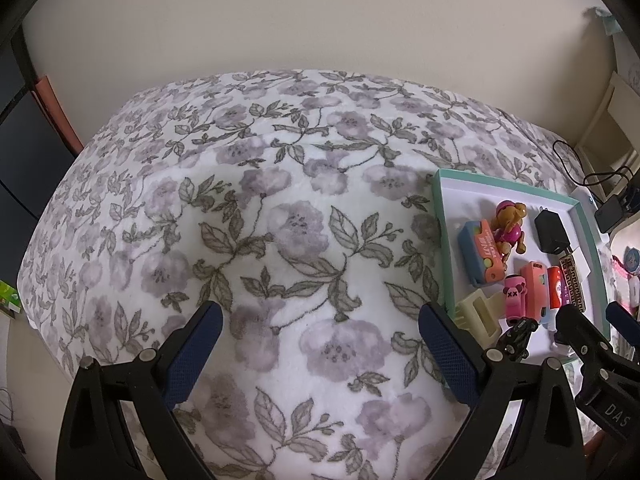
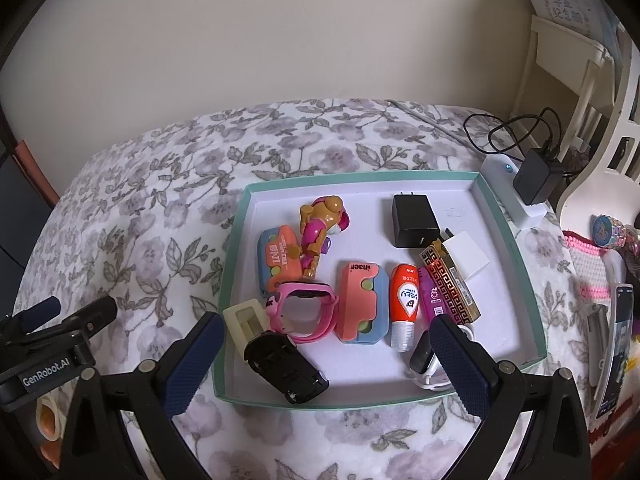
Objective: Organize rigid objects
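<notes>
Right gripper (image 2: 326, 354): jaws spread wide, holding nothing; it hovers over the near edge of the tray, its fingers straddling the near row of items.
Left gripper (image 1: 320, 344): also released and empty; it hangs over bare flowered blanket (image 1: 280, 208), well left of the tray.
Tray (image 2: 508, 240): shallow teal-rimmed box lid on the blanket, white floor, holding everything to be sorted.
Near row: black toy car (image 2: 286, 366) at the near left corner, cream block (image 2: 248, 322) just beside it, pink watch (image 2: 306, 312) touching both.
Middle: coral-and-blue case (image 2: 362, 306), red tube (image 2: 406, 304), patterned bar (image 2: 450, 280).
Far side: toy dog (image 2: 320, 228) lying across a second coral-and-blue case (image 2: 278, 262); black charger (image 2: 414, 220); white block (image 2: 468, 254).
Toy car axis: long axis runs diagonally, from upper left to lower right in the right wrist view; which end is the front I cannot tell.
Tube axis: runs far-to-near, cap toward the gripper.
Patterned bar axis: diagonal, far end leaning left.
Risk, crowding: items touch, so jaws closing on one would likely nudge its neighbour.
Risk, car: a grip along the diagonal length may slip; across its width seems safer.
Risk, watch: its loop rests against the car and could drag along.
Risk, rim: a low approach could catch the tray's near wall and shift the lot.
</notes>
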`<action>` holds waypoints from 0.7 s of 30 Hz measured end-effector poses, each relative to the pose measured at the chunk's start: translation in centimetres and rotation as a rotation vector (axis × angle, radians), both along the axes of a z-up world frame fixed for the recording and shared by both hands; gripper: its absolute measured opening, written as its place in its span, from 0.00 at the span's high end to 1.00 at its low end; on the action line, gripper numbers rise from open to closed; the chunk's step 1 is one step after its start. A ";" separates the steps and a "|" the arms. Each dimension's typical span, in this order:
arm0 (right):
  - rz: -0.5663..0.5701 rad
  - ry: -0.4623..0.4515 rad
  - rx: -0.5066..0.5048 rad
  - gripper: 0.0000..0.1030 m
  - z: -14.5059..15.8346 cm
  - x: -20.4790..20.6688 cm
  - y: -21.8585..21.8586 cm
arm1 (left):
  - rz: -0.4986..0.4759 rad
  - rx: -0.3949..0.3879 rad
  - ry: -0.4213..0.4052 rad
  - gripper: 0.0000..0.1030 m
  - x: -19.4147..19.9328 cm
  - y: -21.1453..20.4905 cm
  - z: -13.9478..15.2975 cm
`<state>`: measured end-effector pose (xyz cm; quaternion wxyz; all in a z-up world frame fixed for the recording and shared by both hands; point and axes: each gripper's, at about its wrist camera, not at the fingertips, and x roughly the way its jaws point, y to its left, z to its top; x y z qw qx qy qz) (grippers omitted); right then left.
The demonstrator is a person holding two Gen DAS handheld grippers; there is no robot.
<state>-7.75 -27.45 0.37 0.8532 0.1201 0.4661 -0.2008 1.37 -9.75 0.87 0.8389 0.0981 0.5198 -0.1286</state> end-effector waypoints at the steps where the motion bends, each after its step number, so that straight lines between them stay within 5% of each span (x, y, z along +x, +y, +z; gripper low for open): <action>1: 0.000 0.000 0.000 0.00 0.0 0.0 0.0 | -0.002 0.001 0.000 0.04 0.0 0.0 0.0; 21: 0.007 0.015 0.002 0.00 -0.2 0.1 0.0 | -0.010 0.029 -0.008 0.04 0.0 -0.2 -0.1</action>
